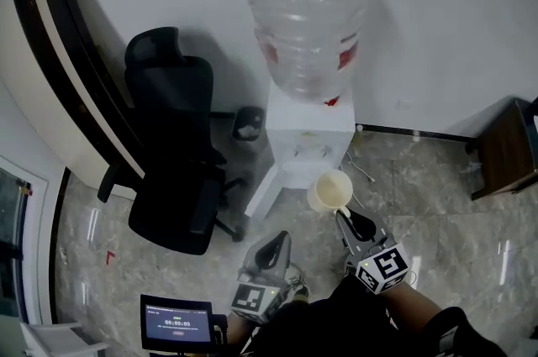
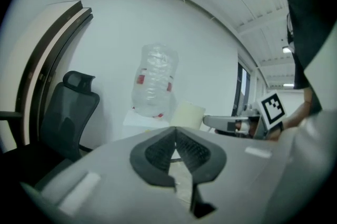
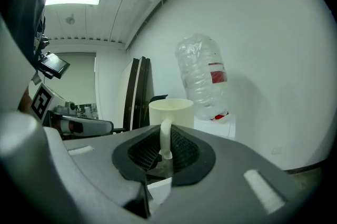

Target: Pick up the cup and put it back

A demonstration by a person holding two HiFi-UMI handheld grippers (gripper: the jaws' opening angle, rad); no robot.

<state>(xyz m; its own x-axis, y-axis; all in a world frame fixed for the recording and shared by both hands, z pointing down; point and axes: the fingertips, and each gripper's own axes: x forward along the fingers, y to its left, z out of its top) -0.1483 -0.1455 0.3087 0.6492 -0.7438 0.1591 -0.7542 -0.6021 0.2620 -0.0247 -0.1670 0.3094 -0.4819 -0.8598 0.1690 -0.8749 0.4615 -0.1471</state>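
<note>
A cream cup (image 1: pixel 329 191) hangs in the air in front of the white water dispenser (image 1: pixel 307 137). My right gripper (image 1: pixel 343 215) is shut on the cup's handle (image 3: pixel 165 138); in the right gripper view the cup (image 3: pixel 171 112) stands upright just beyond the jaws. My left gripper (image 1: pixel 282 239) sits lower and to the left, shut with nothing between its pads. In the left gripper view the cup (image 2: pixel 188 114) shows past the left gripper (image 2: pixel 175 134), with the right gripper's marker cube (image 2: pixel 273 107) at the right.
A large clear bottle (image 1: pixel 306 19) tops the dispenser. A black office chair (image 1: pixel 172 145) stands to its left beside a curved cream-and-black panel (image 1: pixel 59 70). A small bin (image 1: pixel 249 123) sits at the wall, a brown cabinet (image 1: pixel 508 147) at the right, a tablet (image 1: pixel 176 322) at bottom left.
</note>
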